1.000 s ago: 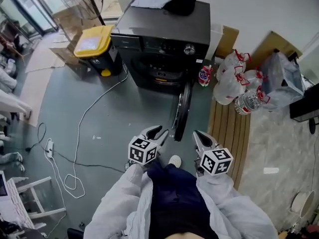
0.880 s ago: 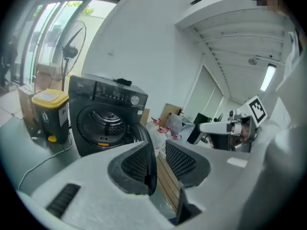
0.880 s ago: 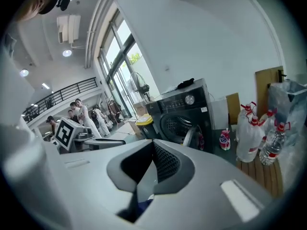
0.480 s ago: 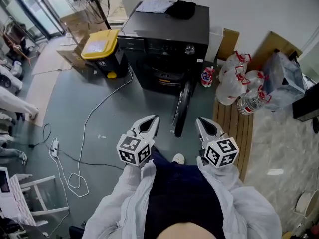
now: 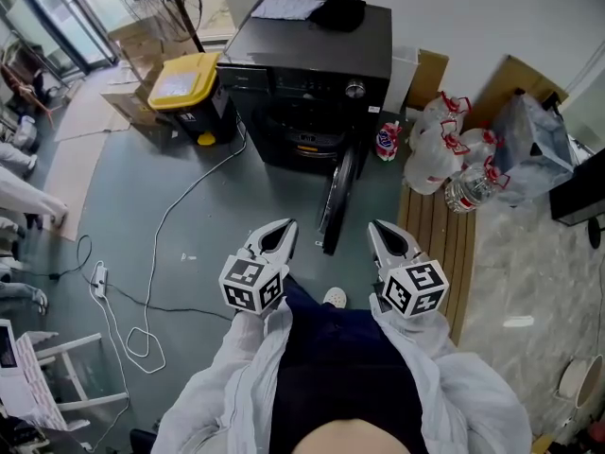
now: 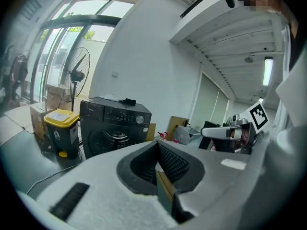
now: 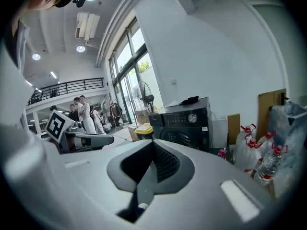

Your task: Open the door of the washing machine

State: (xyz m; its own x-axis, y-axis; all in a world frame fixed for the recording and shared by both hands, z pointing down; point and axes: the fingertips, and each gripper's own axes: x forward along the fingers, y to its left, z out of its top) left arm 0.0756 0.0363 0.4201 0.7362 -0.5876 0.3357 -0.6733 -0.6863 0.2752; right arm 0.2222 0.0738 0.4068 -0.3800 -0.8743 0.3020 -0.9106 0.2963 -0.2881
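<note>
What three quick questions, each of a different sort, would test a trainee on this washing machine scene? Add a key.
1. True or false: the door of the washing machine stands open.
2. What colour is the lid of the bin beside the machine? A red, B yellow, C blue.
3. Fill in: the left gripper and the right gripper hold nothing, and their jaws are ____.
Key: 1 true; 2 B; 3 shut.
</note>
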